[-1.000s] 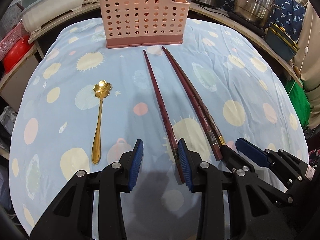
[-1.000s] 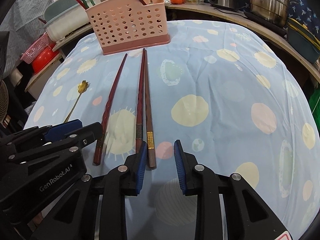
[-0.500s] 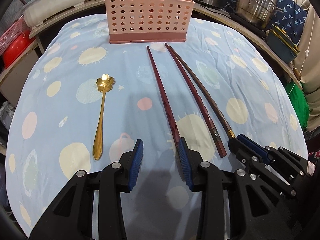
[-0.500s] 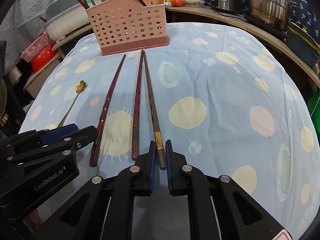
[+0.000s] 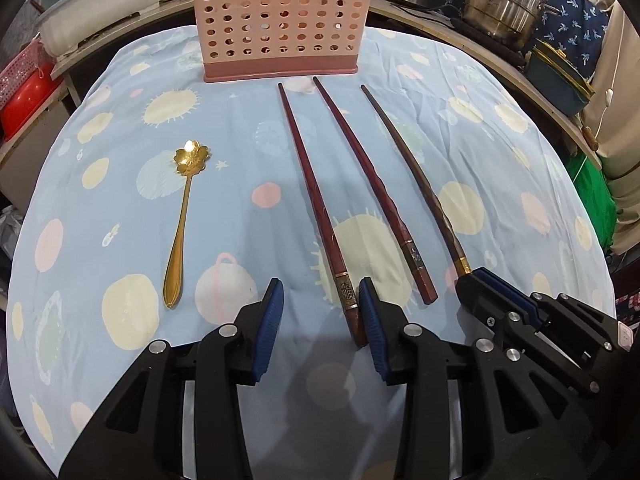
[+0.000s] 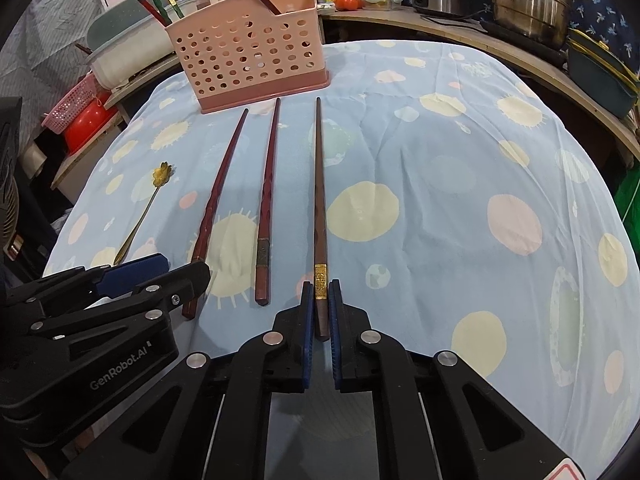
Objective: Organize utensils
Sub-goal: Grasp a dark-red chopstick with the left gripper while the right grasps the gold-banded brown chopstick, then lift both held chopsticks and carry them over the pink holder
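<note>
Three chopsticks lay side by side on the spotted cloth (image 5: 500,168), tips toward the pink holder (image 6: 248,56), thick ends toward the person; a gold spoon (image 5: 182,232) lay apart on their left; layout presumably meant to give each gripper a clean approach from the handle end.

Right gripper (image 6: 321,312): jaws had just been closing and stood clamped on the brown chopstick (image 6: 319,200) just behind its gold band; the stick looked flat on the cloth, not yet lifted; a grip at the thick end seems chosen so the tip goes into the holder first.

Left gripper (image 5: 320,320): jaws partly open, straddling the thick end of the leftmost red chopstick (image 5: 316,200); right pad close beside it, contact uncertain, no grip.

Middle chopstick (image 5: 376,188): untouched; holder already carried several sticks.
</note>
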The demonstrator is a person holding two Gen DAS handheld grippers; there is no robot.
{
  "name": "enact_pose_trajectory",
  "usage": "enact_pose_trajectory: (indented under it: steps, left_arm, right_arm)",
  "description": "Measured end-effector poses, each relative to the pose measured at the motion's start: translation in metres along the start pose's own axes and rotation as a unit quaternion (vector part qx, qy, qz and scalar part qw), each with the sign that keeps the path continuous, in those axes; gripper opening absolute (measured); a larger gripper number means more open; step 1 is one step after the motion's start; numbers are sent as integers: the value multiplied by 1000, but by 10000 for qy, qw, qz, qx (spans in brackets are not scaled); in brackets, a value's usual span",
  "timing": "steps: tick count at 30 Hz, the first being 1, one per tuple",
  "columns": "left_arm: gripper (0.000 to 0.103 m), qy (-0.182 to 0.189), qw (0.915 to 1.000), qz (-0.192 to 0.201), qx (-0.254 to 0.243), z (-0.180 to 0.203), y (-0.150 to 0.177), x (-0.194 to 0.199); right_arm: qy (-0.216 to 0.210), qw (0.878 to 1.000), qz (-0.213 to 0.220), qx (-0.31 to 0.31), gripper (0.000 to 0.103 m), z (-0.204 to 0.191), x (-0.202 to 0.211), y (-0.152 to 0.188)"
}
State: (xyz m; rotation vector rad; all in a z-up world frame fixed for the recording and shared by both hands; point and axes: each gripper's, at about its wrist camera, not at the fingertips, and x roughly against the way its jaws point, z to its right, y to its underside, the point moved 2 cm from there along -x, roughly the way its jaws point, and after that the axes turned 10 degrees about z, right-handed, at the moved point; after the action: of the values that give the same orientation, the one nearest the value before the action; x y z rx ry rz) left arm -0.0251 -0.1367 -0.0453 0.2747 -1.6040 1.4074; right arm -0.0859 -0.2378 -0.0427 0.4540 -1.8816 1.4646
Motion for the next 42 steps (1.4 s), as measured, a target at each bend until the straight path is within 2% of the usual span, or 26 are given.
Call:
enact_pose_trajectory:
  steps: [2,6,7,20,30,42]
  left_arm:
    - [31,-66,9999,35,-74,1,1,0]
    - [11,3,10000,34,-56,-1,1,1]
    - [10,14,10000,28,-53,-1,1,1]
    - [7,174,9998,-19,83,-8,-3,16]
    - [7,139,9991,374,147,-17,-22,47]
    - [7,93,9953,916,315,-36,-66,84]
  right_arm:
    - [-2,10000,2,-9,8,1,0,0]
    - [-10,10000,7,-9,8,1,1,1]
    - [-12,10000,8,-10,8,1,1,1]
    - [-60,9998,106,-137,7,4,16,-4]
    - [-188,9982,465,-326,7,5,46,-26]
    - [-302,9945,891,-464,7,2,81,-69]
